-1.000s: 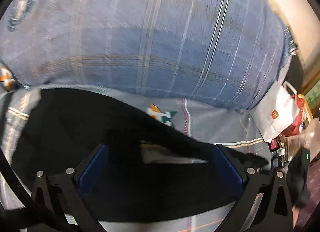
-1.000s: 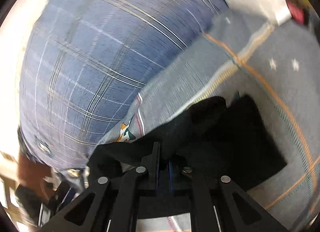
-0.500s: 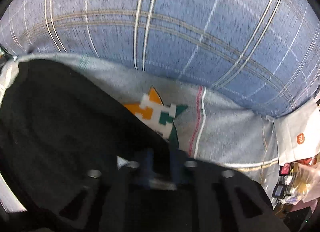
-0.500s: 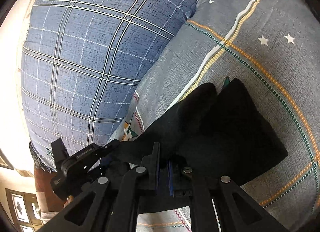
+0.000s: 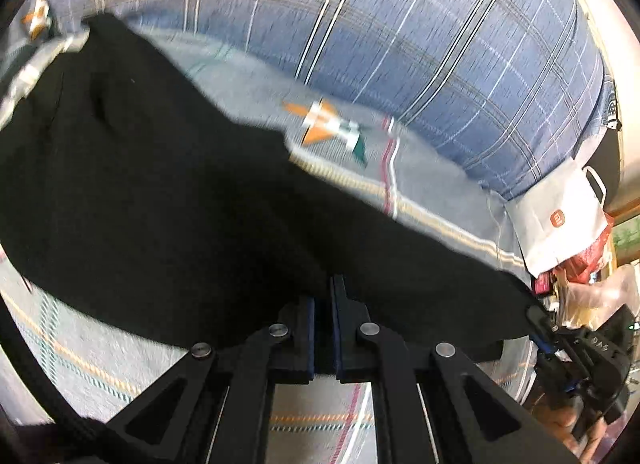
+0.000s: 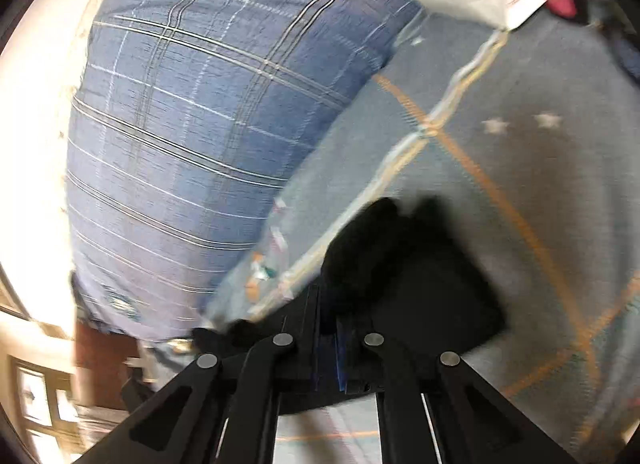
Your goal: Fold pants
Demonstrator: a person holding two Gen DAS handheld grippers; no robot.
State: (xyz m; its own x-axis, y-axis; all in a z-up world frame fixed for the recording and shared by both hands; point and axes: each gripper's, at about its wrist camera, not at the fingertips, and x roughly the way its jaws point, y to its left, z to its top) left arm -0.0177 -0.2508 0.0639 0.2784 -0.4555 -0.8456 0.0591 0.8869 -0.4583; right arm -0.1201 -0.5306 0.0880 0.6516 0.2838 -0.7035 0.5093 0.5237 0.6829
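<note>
The black pants [image 5: 160, 192] are lifted above a grey patterned bedsheet [image 5: 432, 192]. My left gripper [image 5: 325, 304] is shut on the pants' near edge. The cloth stretches from it to the right, where my right gripper [image 5: 548, 340] shows holding the far end. In the right wrist view my right gripper [image 6: 328, 328] is shut on the pants [image 6: 420, 280], which hang bunched ahead of it over the bedsheet [image 6: 560, 192].
A big blue plaid pillow [image 5: 420, 44] lies along the bed's far side, and shows in the right wrist view [image 6: 192, 124]. A white paper bag [image 5: 560, 220] and clutter sit at the bed's right edge. A wall and wooden door [image 6: 36, 404] are at left.
My left gripper went from open to shut on the pants' edge. Both grippers have lifted the pants and pulled the cloth taut between them.
</note>
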